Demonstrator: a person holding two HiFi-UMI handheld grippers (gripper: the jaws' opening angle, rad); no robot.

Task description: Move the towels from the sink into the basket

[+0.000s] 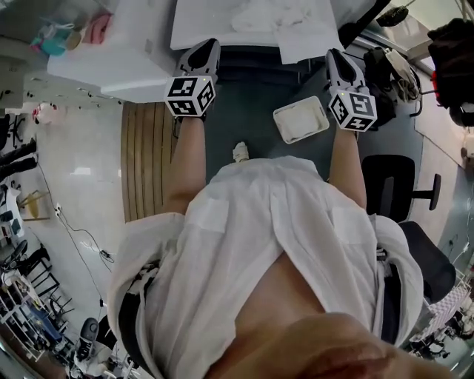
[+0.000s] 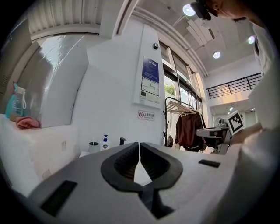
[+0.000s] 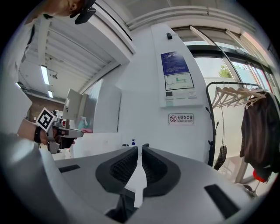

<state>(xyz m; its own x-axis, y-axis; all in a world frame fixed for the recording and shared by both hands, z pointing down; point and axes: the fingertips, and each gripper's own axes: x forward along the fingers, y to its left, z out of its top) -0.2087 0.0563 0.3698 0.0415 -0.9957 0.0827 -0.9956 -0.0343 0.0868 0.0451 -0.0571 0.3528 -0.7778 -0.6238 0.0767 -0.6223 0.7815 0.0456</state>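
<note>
Head view: the left gripper [image 1: 205, 49] and the right gripper [image 1: 337, 58] both point toward a white surface [image 1: 194, 26]. Their jaws are closed and hold nothing, as both gripper views confirm. What look like crumpled white towels [image 1: 272, 16] lie on that surface, ahead of and between the two grippers. A white basket [image 1: 300, 120] sits on the floor just beside the right gripper.

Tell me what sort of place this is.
Probably an office or workshop with a washing corner: a no-smoking office sign, a clothes rack with a jacket, and a swivel chair.
</note>
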